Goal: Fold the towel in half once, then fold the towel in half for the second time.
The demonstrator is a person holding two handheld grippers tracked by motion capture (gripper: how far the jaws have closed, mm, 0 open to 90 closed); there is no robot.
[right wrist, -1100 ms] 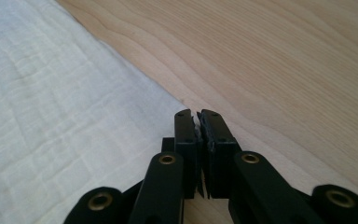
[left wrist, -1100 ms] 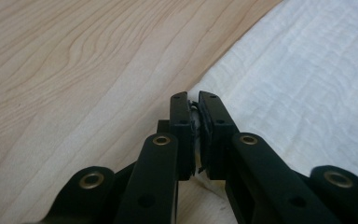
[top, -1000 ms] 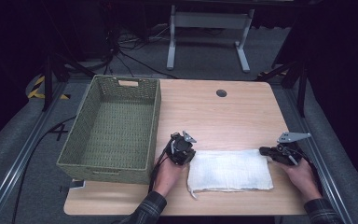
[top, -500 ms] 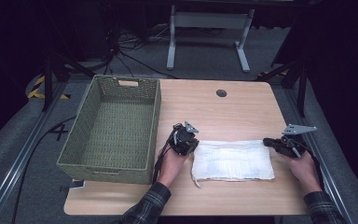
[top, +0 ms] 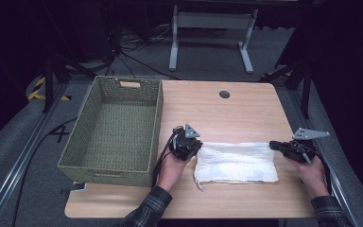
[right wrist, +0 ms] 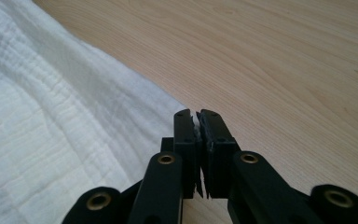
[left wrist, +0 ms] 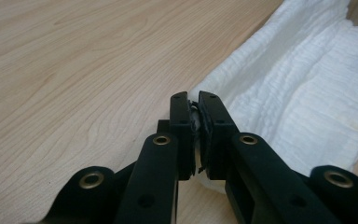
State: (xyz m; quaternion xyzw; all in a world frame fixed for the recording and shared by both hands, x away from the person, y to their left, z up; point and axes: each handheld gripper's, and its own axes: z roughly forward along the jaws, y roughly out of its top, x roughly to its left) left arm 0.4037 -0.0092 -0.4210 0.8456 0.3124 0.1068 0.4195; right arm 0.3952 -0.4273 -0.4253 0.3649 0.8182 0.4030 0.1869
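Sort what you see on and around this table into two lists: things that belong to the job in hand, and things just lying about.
In the job:
white cloth
left gripper, shut on the cloth's corner
right gripper, shut on the opposite corner

Lying about:
green woven basket
dark round grommet in the table
metal stand behind the table

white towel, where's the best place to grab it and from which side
By its two far corners, one from each short end. The towel lies flat and wide, so pinching thin corner cloth works: the left gripper and right gripper are each shut on a corner that way.
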